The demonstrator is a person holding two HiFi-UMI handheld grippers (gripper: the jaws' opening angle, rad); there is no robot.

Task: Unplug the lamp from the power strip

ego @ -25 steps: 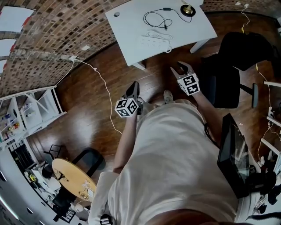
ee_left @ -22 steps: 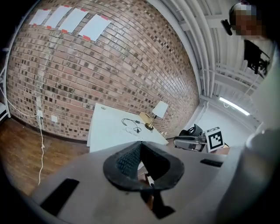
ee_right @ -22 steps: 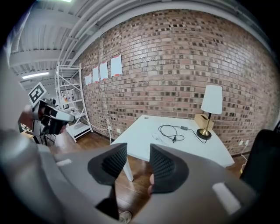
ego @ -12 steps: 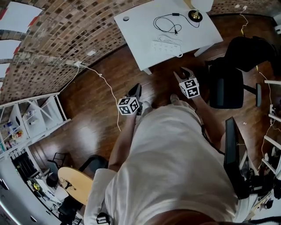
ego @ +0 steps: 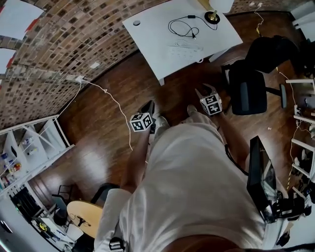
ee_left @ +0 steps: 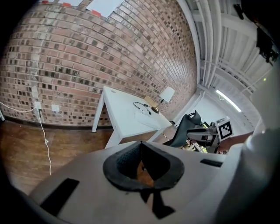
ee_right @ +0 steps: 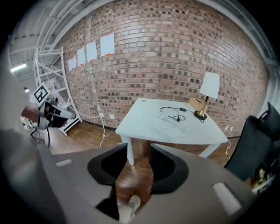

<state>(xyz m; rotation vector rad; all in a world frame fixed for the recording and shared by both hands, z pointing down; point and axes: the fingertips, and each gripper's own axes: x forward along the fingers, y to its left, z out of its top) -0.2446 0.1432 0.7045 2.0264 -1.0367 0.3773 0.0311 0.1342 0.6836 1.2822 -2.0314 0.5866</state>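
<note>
White tabletop [ego: 147, 34] at twelve o'clock
Left gripper [ego: 149, 106] closed, right gripper [ego: 203, 90] parted, both empty; lamp [ego: 211, 15] at one o'clock from power strip [ego: 186, 50].

head view: overhead, steeply down, table [ego: 157, 44] far
left gripper view: low, faces table from its left
right gripper view: low, faces table head-on
shared: table, lamp [ego: 212, 15]

The person is wearing a pale cream T-shirt [ego: 192, 182], filling the lower centre of the head view, with light shoes [ego: 160, 123] peeking out just above it. The left gripper [ego: 149, 106] and right gripper [ego: 202, 90] are showing grey bodies, black at the jaws, each carrying a white cube [ego: 141, 122] with black square markers.
</note>
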